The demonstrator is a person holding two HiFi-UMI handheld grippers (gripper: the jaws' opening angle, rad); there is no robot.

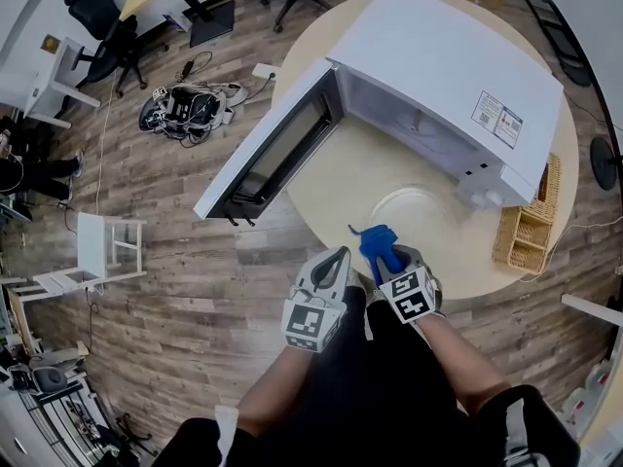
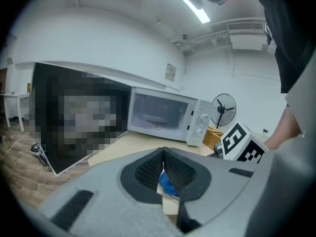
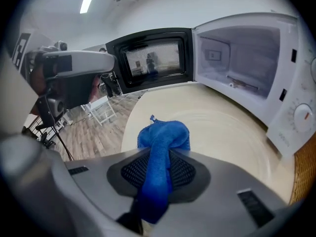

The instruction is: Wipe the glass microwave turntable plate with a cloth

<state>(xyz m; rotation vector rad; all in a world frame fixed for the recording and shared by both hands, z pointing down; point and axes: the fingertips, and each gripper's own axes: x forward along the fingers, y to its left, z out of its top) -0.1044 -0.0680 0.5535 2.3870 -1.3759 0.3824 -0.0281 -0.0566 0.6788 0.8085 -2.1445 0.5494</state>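
Your right gripper (image 1: 387, 253) clamps the blue cloth (image 1: 378, 239) at the round table's (image 1: 362, 168) near edge, just beside the glass plate (image 1: 417, 205) lying before the open microwave (image 1: 443, 71). Your left gripper's (image 1: 334, 261) jaws are pressed together, empty.

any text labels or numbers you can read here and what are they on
No text can be read.
Two stickers on top of the microwave: too small.
Wall sign: blurred.
Dial markings on the microwave's front: blurred.
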